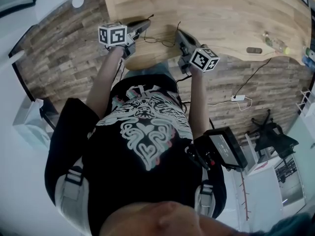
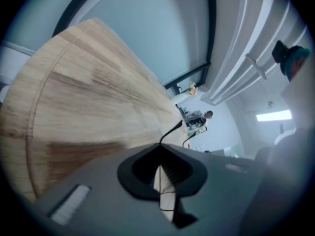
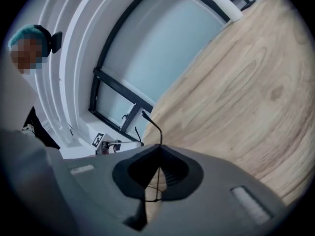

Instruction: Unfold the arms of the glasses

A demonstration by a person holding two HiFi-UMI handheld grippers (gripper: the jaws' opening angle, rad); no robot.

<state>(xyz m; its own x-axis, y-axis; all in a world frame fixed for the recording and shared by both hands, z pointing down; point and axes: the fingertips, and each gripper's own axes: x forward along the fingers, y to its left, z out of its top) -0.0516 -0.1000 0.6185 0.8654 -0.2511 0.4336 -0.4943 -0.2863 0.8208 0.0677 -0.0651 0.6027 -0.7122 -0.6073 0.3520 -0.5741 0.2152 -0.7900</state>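
Thin black wire glasses [image 1: 160, 40] hang just over the near edge of the wooden table [image 1: 211, 9], between my two grippers. My left gripper [image 1: 143, 25] is shut on one arm of the glasses. My right gripper [image 1: 179, 35] is shut on the other arm. In the left gripper view the jaws [image 2: 160, 147] are closed on the thin arm [image 2: 171, 130], whose curved tip sticks out beyond them. The right gripper view shows the same: shut jaws [image 3: 159, 147] with the other arm's tip [image 3: 151, 122] poking out ahead. The lenses lie behind the jaws in both gripper views.
A small dark object [image 1: 254, 49] and a bottle [image 1: 274, 42] lie at the table's right side. A white power strip with its cable [image 1: 238, 98] lies on the plank floor, and an office chair [image 1: 271, 134] stands further right.
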